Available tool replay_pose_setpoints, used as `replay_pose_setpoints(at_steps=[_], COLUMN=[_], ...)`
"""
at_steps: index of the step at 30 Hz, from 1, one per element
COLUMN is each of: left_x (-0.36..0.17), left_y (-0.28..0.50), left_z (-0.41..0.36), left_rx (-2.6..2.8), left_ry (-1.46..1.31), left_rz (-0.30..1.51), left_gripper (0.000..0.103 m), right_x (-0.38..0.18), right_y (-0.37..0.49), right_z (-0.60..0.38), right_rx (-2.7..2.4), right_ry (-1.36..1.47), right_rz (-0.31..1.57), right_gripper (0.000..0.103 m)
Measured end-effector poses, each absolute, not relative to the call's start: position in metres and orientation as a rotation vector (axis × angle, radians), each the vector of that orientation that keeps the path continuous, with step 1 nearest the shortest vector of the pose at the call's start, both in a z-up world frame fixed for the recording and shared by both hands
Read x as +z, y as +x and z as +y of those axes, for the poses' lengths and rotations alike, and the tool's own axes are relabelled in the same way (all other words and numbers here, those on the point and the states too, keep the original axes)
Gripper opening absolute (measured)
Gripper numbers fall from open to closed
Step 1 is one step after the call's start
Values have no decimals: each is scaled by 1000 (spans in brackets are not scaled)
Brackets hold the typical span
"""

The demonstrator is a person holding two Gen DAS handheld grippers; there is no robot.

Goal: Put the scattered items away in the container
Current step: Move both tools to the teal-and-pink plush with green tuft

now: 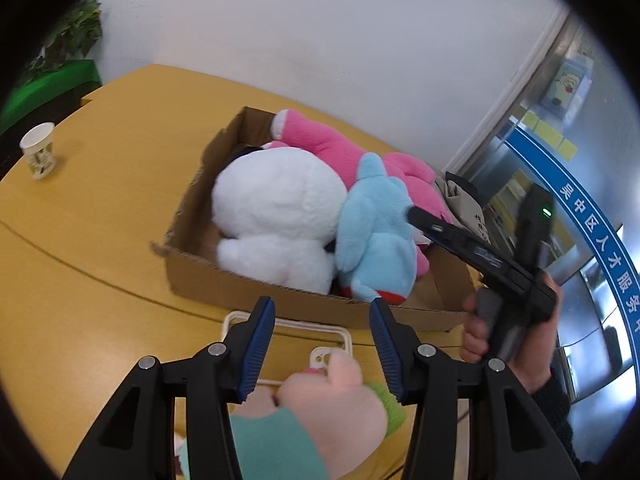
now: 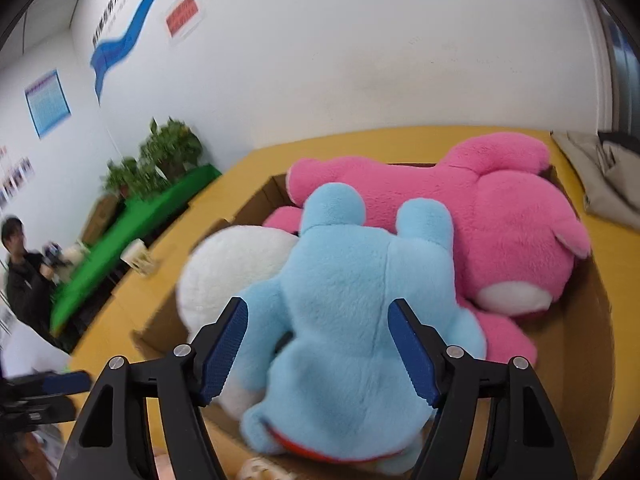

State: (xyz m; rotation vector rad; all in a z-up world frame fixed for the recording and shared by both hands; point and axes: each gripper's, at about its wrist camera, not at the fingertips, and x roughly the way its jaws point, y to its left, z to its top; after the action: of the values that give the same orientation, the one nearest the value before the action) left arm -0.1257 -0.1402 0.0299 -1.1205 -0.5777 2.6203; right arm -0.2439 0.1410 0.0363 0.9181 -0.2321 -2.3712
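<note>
A cardboard box (image 1: 192, 276) sits on the yellow table and holds a white plush (image 1: 276, 212), a pink plush (image 1: 320, 140) and a light blue plush (image 1: 376, 232). My left gripper (image 1: 322, 340) is open, its jaws on either side of a peach and green plush (image 1: 332, 412) lying on the table in front of the box. My right gripper (image 2: 318, 348) is open, its fingers either side of the blue plush (image 2: 352, 300), which lies in the box (image 2: 584, 340) against the pink plush (image 2: 500, 220) and the white plush (image 2: 228, 268). The right gripper also shows from the left wrist view (image 1: 416, 214).
A paper cup (image 1: 39, 156) stands at the table's far left. A white plastic frame (image 1: 236, 316) lies in front of the box. A beige bag (image 2: 600, 172) lies right of the box. Green planters (image 2: 160, 200) stand beyond the table; a person (image 2: 24, 276) is at left.
</note>
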Motion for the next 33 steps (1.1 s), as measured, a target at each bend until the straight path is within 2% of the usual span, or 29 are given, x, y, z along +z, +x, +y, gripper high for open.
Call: replay_pose_setpoints(at_steps=[3, 11, 15, 17, 18, 19, 30, 31, 33], left_x=[20, -5, -9, -14, -16, -18, -66, -69, -75], left_y=[-115, -99, -78, -67, -62, -58, -43, -44, -48], left_z=[-147, -155, -154, -158, -161, -165, -191, -192, -191], left_rx=[2582, 2489, 2452, 2443, 2444, 2442, 2315, 2303, 2277], left_ry=[-1101, -1184, -1139, -1124, -1122, -1120, -1200, -1192, -1187], left_rz=[-571, -571, -597, -612, -617, -622, -771, -788, -818], left_gripper=[48, 48, 49, 54, 62, 64, 64, 70, 73], right_x=[42, 32, 19, 14, 14, 14, -22, -25, -32], right_y=[-211, -118, -92, -83, -78, -73, -80, -82, -86], right_z=[156, 187, 170, 159, 153, 148, 105, 102, 95], right_rx=[-2348, -2212, -2174, -2164, -2160, -2155, -2165, -2148, -2114], right_ry=[891, 873, 929, 953, 953, 949, 1021, 1032, 1053], right_rz=[-253, -342, -280, -220, -201, -191, -153, -153, -151], right_gripper=[93, 97, 99, 99, 99, 99, 102, 102, 102])
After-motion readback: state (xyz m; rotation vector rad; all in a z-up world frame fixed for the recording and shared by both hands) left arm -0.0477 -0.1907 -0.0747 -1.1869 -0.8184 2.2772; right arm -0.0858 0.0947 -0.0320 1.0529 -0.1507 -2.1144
